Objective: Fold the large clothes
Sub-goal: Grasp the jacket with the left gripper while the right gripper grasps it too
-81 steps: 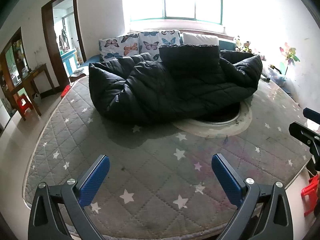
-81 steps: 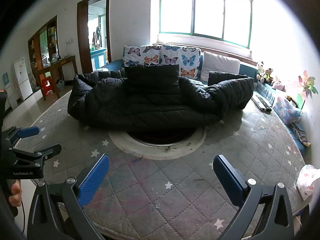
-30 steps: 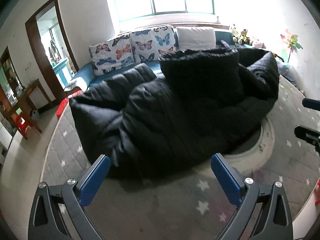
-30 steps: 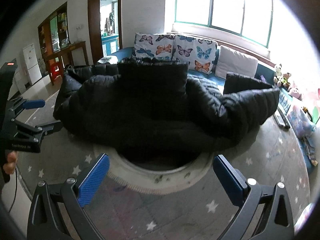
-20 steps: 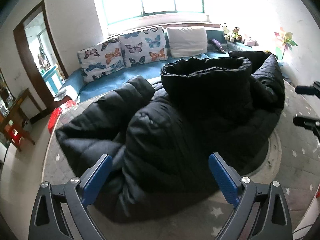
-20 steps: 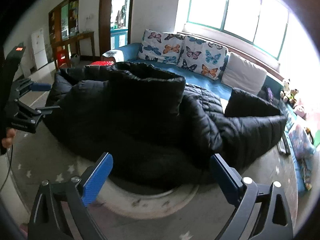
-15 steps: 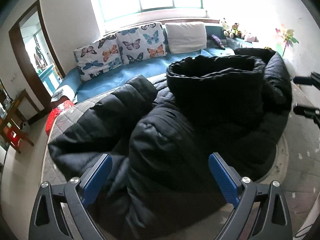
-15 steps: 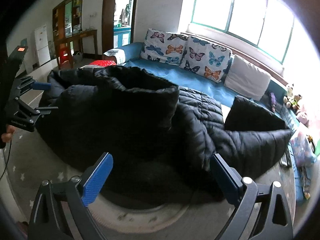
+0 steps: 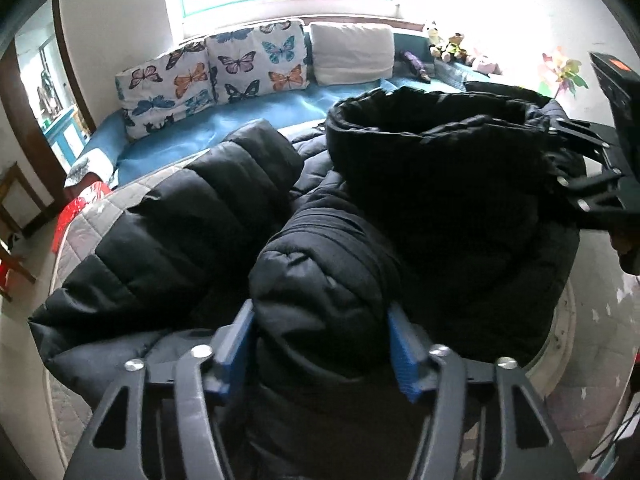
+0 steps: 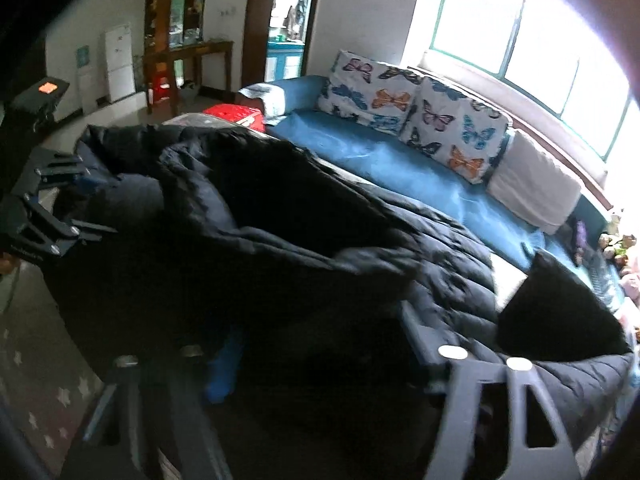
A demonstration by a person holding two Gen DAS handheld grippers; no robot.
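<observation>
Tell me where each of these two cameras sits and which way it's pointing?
Left wrist view: sits on the left gripper, looking down along its blue pads at the black puffer coat bulging between them; the right gripper shows at the right edge.
Right wrist view: sits on the right gripper, facing coat and blue sofa; the left gripper shows at left.
Both share coat, butterfly cushions and window.

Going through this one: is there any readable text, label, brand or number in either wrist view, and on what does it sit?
No text is readable in either view.
The left gripper carries small print on its black body in the right wrist view: too blurred to read.
The orange patch on top of the right gripper shows no legible characters.
The black puffer jacket shows no logo or tag.
</observation>
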